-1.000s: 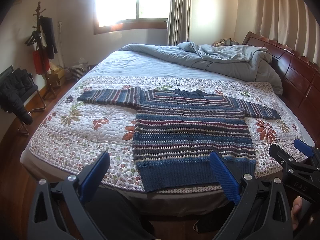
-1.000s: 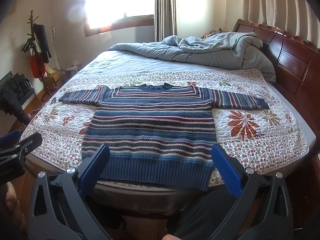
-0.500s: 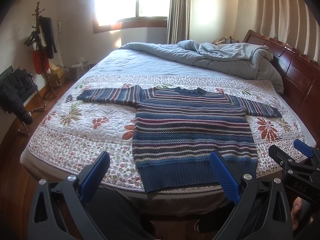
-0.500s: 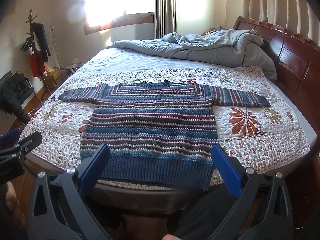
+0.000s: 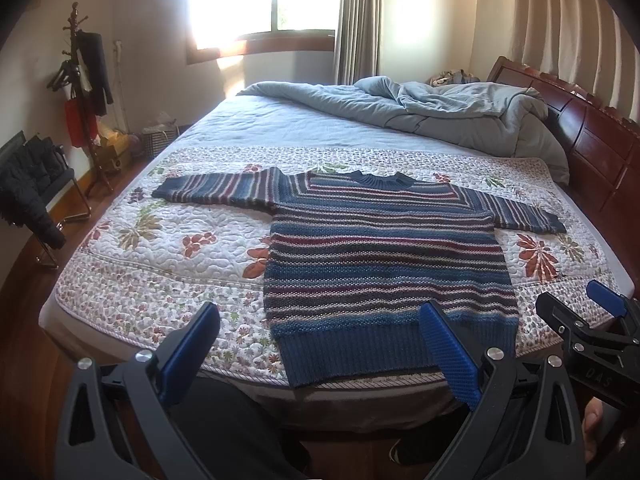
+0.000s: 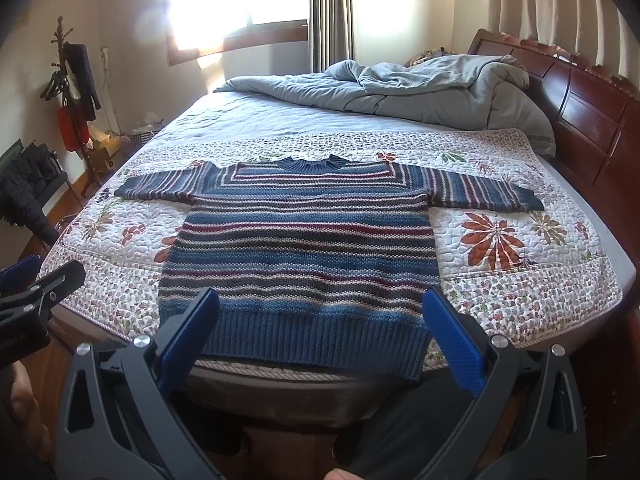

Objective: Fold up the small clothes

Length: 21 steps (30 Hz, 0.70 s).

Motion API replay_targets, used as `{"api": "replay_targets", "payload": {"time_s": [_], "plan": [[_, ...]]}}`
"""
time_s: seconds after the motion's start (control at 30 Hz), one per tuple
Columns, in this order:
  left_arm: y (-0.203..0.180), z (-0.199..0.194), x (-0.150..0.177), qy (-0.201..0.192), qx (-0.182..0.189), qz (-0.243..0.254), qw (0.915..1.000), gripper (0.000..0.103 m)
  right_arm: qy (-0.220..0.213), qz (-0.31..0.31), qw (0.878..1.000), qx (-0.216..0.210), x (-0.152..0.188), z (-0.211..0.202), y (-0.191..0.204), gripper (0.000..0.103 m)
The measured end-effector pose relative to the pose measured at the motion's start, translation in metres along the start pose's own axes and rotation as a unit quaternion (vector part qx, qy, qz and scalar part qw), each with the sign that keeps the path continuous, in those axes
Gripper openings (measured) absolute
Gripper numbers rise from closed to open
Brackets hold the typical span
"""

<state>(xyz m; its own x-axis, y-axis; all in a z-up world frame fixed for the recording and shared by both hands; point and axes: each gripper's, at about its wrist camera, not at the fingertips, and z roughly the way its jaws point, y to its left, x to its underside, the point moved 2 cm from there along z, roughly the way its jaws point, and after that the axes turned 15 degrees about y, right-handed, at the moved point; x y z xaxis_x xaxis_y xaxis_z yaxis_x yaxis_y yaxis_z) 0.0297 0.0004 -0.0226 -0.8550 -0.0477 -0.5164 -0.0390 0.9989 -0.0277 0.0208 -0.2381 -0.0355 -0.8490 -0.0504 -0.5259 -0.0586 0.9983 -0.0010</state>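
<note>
A small blue, red and white striped knit sweater [image 5: 380,256] lies flat on the floral quilt, sleeves spread out, collar away from me, hem at the near bed edge. It also shows in the right wrist view [image 6: 304,248]. My left gripper [image 5: 320,344] is open and empty, held off the near edge of the bed by the hem's left part. My right gripper [image 6: 320,336] is open and empty, in front of the hem. The right gripper also shows at the right of the left wrist view [image 5: 588,328].
The floral quilt [image 5: 160,248] covers the near half of the bed. A rumpled grey duvet [image 5: 440,112] is piled at the far side. A wooden headboard [image 5: 592,136] is on the right. A coat rack [image 5: 84,92] and chair [image 5: 32,184] stand left.
Both views have crept slightly closer to the bed and sweater. The sweater has not moved and both grippers stay open.
</note>
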Motion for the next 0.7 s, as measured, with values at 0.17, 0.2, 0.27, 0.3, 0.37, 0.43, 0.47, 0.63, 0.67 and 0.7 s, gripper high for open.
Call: {"api": "replay_targets", "payload": {"time_s": [0.17, 0.2, 0.27, 0.3, 0.37, 0.43, 0.47, 0.63, 0.67, 0.7], "plan": [[-0.001, 0.005, -0.001, 0.005, 0.002, 0.001, 1.0, 0.099, 0.001, 0.002, 1.0, 0.002, -0.001, 0.003, -0.002, 0.101], [-0.001, 0.007, -0.001, 0.007, 0.003, 0.001, 1.0, 0.099, 0.002, 0.002, 1.0, 0.003, -0.002, 0.004, -0.002, 0.101], [0.0, 0.009, -0.002, 0.007, 0.004, 0.0, 1.0, 0.099, 0.004, 0.002, 1.0, 0.007, -0.004, 0.005, -0.001, 0.101], [0.001, 0.011, -0.003, 0.007, 0.005, -0.001, 1.0, 0.099, 0.003, 0.001, 1.0, 0.009, -0.005, 0.005, -0.001, 0.101], [0.001, 0.014, -0.004, 0.008, 0.007, -0.001, 0.9999, 0.099, 0.0, 0.001, 1.0, 0.013, -0.007, 0.005, -0.002, 0.101], [-0.001, 0.021, -0.007, 0.012, 0.011, 0.005, 0.9999, 0.099, -0.002, 0.003, 1.0, 0.017, -0.01, 0.006, -0.005, 0.101], [-0.004, 0.024, -0.008, 0.013, 0.009, 0.015, 0.9998, 0.099, -0.003, 0.003, 1.0, 0.019, -0.011, 0.007, -0.006, 0.101], [-0.015, 0.045, -0.019, 0.042, 0.045, 0.044, 0.9971, 0.099, -0.004, 0.003, 1.0, 0.024, -0.023, 0.02, -0.017, 0.101], [-0.016, 0.052, -0.022, 0.052, 0.06, 0.043, 0.9959, 0.099, -0.004, 0.002, 1.0, 0.026, -0.026, 0.023, -0.019, 0.101], [-0.018, 0.061, -0.026, 0.063, 0.068, 0.04, 0.9949, 0.099, -0.002, 0.001, 1.0, 0.028, -0.03, 0.029, -0.023, 0.101]]}}
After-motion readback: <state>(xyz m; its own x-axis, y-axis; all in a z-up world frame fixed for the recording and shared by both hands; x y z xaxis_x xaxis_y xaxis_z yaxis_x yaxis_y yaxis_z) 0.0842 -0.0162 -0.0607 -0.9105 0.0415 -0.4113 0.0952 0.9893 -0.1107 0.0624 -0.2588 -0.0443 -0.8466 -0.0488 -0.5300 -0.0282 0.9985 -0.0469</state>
